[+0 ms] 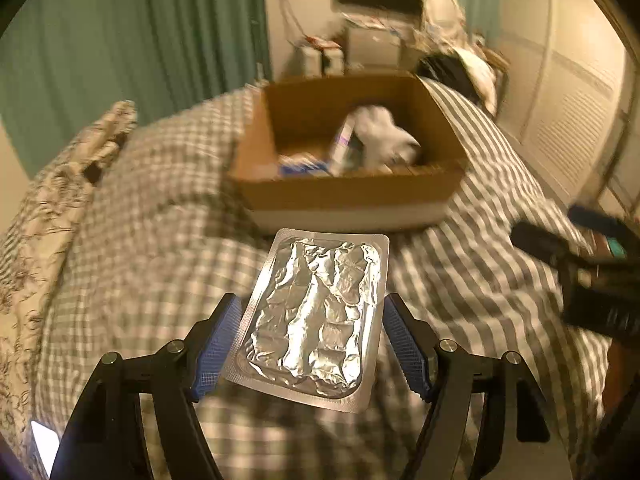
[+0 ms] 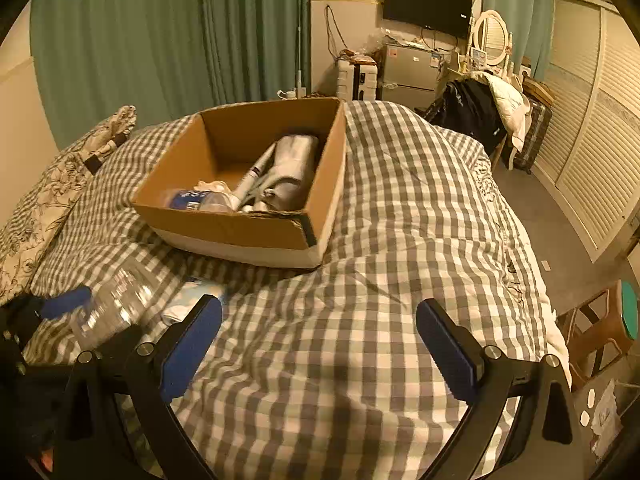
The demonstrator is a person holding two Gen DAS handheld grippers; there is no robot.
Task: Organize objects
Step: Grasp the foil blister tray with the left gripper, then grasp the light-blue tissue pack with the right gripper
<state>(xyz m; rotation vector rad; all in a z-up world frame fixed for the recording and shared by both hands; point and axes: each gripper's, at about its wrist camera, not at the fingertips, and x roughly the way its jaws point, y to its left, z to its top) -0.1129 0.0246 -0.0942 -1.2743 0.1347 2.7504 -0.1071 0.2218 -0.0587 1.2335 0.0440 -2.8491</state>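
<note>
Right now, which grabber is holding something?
The left gripper. Its blue pads pinch a silver foil blister pack. The right gripper gapes open over the checked bedspread, holding nothing.

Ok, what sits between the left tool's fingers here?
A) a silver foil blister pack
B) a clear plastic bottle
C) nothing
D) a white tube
A: in the left wrist view the left tool holds a crinkled silver foil blister pack above the checked bedspread.

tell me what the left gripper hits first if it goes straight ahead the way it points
Probably the near wall of the cardboard box, straight ahead of the left gripper and the foil blister pack held between its fingers; the pack's front edge would likely touch first, though depth is unclear.
</note>
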